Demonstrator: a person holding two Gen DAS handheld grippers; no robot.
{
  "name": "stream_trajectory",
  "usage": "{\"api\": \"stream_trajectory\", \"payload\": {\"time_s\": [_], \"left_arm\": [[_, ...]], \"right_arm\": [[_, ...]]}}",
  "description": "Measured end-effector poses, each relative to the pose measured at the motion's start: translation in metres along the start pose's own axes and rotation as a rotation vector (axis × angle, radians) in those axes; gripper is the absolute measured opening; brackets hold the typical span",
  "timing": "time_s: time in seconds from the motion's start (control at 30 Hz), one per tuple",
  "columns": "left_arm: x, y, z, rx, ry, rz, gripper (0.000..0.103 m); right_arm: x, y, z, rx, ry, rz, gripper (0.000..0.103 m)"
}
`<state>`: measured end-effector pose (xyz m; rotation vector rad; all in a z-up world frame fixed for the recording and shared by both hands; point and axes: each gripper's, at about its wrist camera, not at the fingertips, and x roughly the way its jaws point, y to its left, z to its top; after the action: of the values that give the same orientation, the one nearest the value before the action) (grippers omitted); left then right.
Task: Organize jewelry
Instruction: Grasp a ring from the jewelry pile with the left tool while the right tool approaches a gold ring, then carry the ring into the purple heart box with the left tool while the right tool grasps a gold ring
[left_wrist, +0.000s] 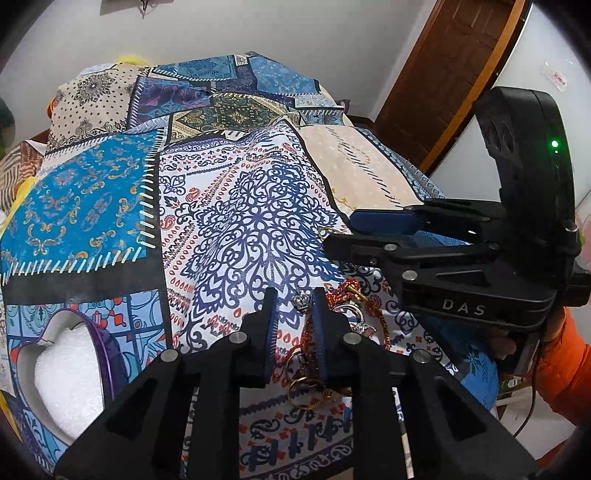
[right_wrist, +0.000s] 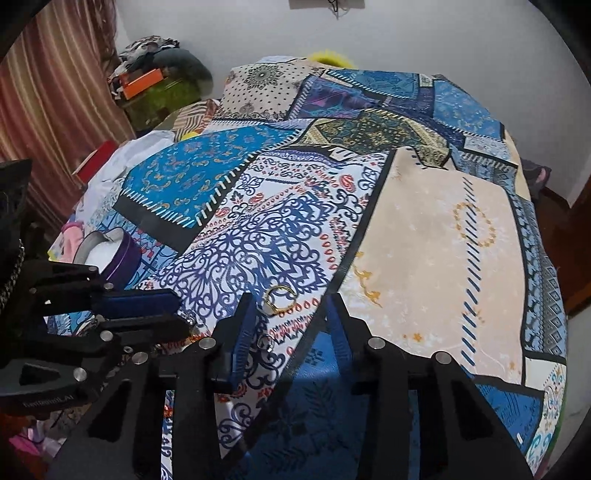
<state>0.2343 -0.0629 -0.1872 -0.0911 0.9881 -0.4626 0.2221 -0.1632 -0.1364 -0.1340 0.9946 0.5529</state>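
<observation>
Left gripper (left_wrist: 293, 301) fingers narrowly apart, straddling a small silver crown-shaped ring (left_wrist: 302, 300) at the edge of a tangled pile of red cord and gold rings (left_wrist: 334, 332); not clamped. Right gripper (right_wrist: 291, 306) fingers apart around a gold wire ring (right_wrist: 277, 297) lying on the patchwork-print cloth (right_wrist: 436, 236). Purple-rimmed heart-shaped box with white foam (left_wrist: 66, 369) sits left. Risk: fingers snag cloth or cord, dragging the pile. "DAS" is printed on the right gripper.

Right tool (right_wrist: 291, 314) parted over gold ring (right_wrist: 277, 300) on patterned cloth (right_wrist: 436, 229).

Two grippers (left_wrist: 293, 306) (right_wrist: 291, 314), one heart-shaped box (left_wrist: 66, 369), one red cord (left_wrist: 343, 291).
</observation>
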Motion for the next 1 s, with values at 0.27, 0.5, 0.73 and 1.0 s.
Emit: {"api": "stream_trajectory", "payload": {"time_s": [0.27, 0.5, 0.73, 1.0], "left_arm": [[0.005, 0.004, -0.002, -0.025, -0.005, -0.004, 0.009], [-0.006, -0.001, -0.003, -0.019, -0.029, 0.019, 0.008], [-0.03, -0.004, 0.001, -0.024, -0.084, 0.049, 0.008], [-0.056, 0.002, 0.002, -0.03, -0.149, 0.121, 0.008]], "right_arm": [[0.007, 0.007, -0.001, -0.029, 0.013, 0.001, 0.015], [0.001, 0.005, -0.002, 0.001, -0.001, 0.017, 0.007], [-0.017, 0.009, -0.003, 0.019, -0.039, -0.001, 0.007], [-0.028, 0.015, 0.0, 0.009, -0.04, -0.068, 0.016]]}}
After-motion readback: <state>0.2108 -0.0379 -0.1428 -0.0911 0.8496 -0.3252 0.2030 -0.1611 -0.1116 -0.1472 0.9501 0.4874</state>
